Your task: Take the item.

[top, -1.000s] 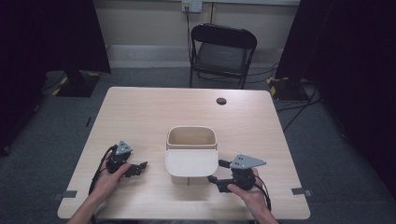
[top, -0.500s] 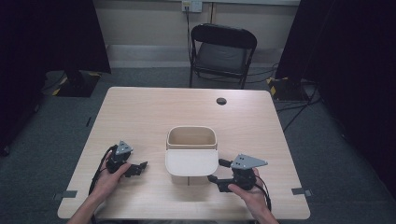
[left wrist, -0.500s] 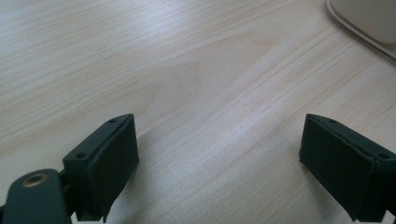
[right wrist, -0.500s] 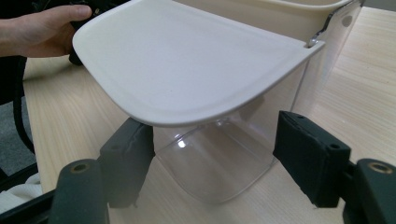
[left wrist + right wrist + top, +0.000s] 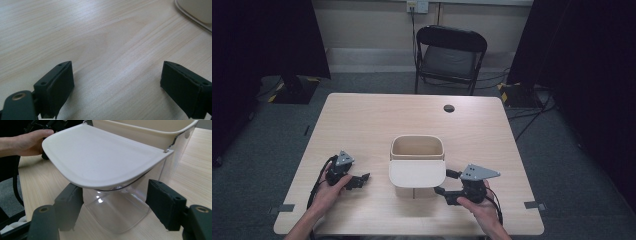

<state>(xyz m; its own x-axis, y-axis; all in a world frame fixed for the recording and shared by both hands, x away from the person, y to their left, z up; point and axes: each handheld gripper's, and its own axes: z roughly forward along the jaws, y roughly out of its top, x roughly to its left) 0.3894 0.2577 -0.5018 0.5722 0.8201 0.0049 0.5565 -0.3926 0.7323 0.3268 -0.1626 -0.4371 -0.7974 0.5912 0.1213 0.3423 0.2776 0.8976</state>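
Pale wood table [image 5: 362,120], folding chair [image 5: 451,55] behind. Clear bin [image 5: 117,215] with cream flap lid [image 5: 100,157] standing just ahead of right gripper [image 5: 447,182], lid hanging out over its jaws. Right jaws just been closing a touch, clear wall between them but pads [image 5: 163,202] not yet pressing (no grip). Left gripper [image 5: 362,178] resting well off to the bin's other side, jaws wide apart, nothing between, bin's edge [image 5: 197,12] far ahead-right. Likely lining up to steady the bin or catch the lid; squeeze not finished.
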